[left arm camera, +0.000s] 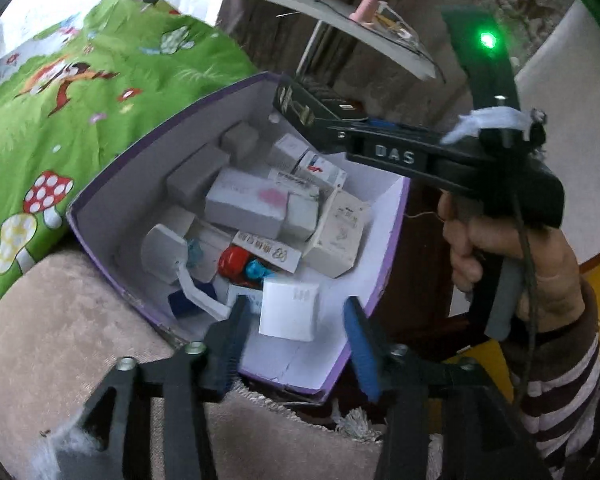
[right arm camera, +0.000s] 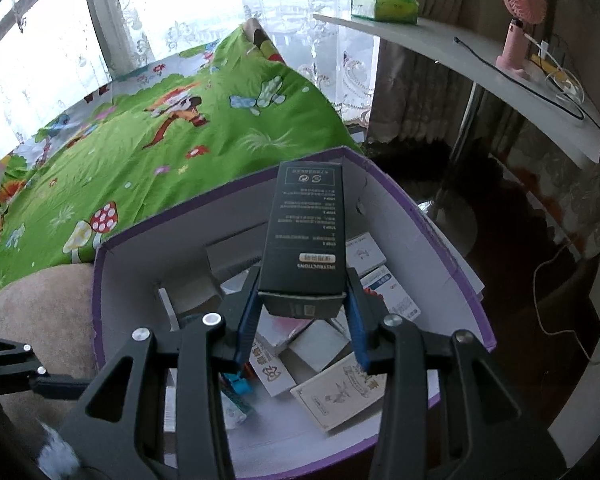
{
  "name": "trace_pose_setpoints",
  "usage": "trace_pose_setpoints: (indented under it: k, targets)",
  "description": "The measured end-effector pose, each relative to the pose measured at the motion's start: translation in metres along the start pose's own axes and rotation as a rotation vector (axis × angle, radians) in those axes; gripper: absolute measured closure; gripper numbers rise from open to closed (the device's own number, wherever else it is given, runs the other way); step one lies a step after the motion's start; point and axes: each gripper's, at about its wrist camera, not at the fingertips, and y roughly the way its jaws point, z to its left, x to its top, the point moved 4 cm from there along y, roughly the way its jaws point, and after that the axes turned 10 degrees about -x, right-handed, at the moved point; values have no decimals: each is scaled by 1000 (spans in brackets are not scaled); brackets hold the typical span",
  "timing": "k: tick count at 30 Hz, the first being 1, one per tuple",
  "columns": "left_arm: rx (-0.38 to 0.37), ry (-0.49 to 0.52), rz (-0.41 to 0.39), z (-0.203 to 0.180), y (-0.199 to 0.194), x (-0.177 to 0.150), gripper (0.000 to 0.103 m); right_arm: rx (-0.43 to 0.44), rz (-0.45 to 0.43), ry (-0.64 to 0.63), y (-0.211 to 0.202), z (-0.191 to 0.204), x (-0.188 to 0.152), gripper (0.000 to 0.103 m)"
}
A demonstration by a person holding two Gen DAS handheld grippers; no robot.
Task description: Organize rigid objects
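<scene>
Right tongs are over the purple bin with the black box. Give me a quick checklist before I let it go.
1. Black box clamped in right tongs: ok.
2. Black box over the purple bin opening: ok.
3. Left tongs open, pads off the small white box between them: ok.
4. Free landing spot: not ok, the boxes below lie in a crowded pile.
5. Left tongs out of the drop path: cannot tell.
</scene>
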Motion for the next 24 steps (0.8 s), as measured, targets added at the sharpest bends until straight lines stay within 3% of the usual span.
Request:
trace_pose_setpoints:
  k: [4,8,15,20,24]
  targets:
    - [-2,-59,-38,10,-12,-1,32,-4,13,-1,3,0,-3,59]
    - [22,-132,-93,23,-26,-4,30,-19,13,-16,0,3,-4,57]
    - [63,-254,-211,41,-58,-18,27,-66,4,-31,-18,9,-10,39]
    - [90,-268,-198,43,-54,-18,23,-124,-11,-46,-39,14,-17,30]
    - [68,-280,-219,41,-50,-16,11,-151,-5,-50,-50,15,-23,27]
